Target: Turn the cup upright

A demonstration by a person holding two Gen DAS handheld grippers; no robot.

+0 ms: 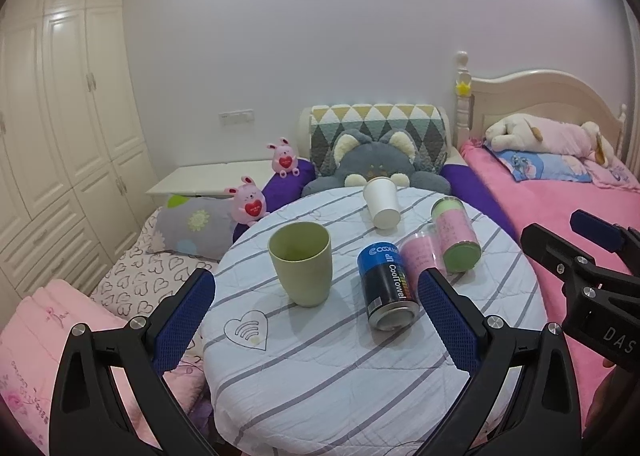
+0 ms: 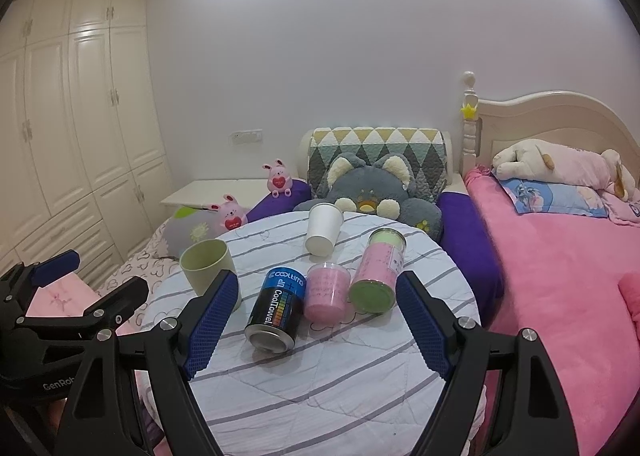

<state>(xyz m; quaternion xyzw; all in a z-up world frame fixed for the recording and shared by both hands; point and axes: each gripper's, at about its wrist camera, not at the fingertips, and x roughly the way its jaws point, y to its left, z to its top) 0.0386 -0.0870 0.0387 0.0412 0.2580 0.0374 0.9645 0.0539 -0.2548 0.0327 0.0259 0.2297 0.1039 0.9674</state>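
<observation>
The left gripper (image 1: 316, 304) hangs with jaws spread wide, holding nothing, above the near part of the round striped table (image 1: 340, 376). The green cup (image 1: 301, 263) stands upright between and just ahead of its fingers, touching neither. The white paper cup (image 1: 382, 203) lies tipped near the far table edge, well ahead. The right gripper (image 2: 316, 320) is likewise spread and holds nothing; the blue can (image 2: 276, 310), pink cup (image 2: 326, 291) and pink canister (image 2: 378, 276) lie close together ahead between its fingers.
</observation>
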